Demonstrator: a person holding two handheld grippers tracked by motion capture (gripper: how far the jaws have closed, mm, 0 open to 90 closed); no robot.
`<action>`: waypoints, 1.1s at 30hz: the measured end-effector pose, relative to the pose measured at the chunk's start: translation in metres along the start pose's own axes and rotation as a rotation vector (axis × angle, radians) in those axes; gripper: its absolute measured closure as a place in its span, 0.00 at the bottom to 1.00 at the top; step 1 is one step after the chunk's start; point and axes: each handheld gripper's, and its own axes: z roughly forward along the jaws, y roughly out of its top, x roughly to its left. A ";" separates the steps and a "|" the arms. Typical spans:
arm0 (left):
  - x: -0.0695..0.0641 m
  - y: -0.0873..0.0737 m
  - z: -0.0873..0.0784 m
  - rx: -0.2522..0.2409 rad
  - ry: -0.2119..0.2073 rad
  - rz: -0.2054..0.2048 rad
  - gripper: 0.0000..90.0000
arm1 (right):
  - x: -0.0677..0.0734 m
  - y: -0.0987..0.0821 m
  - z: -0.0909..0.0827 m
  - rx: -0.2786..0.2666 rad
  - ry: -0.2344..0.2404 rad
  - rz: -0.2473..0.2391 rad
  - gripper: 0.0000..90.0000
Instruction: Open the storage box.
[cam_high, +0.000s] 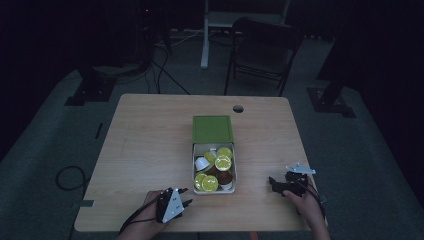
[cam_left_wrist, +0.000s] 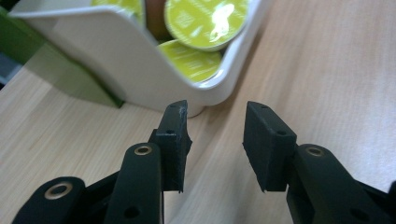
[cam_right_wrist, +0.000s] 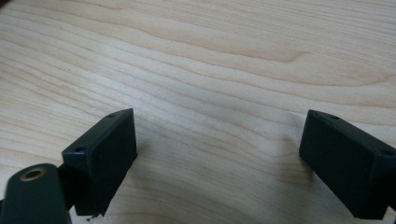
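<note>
wooden table (cam_high: 150, 140) | capsule tray (cam_left_wrist: 140, 70) just ahead of left fingers (cam_left_wrist: 175, 135), spread, empty

One table (cam_high: 150, 145). One white tray (cam_high: 194, 170) on it, with one green lid (cam_high: 212, 129) touching the tray's far end. In the tray: five yellow-green capsules (cam_high: 223, 162) with foil up, about two white ones (cam_high: 202, 163), one brown (cam_high: 225, 177); deeper layers hidden. Two hand-held grippers, left (cam_high: 186, 196) and right (cam_high: 271, 183) of the tray. One chair (cam_high: 262, 50) beyond the table.

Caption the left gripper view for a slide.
Open left gripper nears the white box's corner, green-lidded capsules inside.
</note>
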 end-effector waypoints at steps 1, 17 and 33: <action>0.002 -0.002 -0.001 -0.003 -0.001 -0.013 0.67 | 0.000 0.000 0.000 0.000 0.000 0.000 0.12; 0.033 -0.030 -0.008 0.024 0.089 -0.142 0.67 | 0.000 0.000 0.000 0.000 0.000 -0.001 0.12; 0.058 -0.066 -0.015 0.026 0.127 -0.334 0.65 | 0.000 0.000 0.000 0.000 0.000 -0.001 0.12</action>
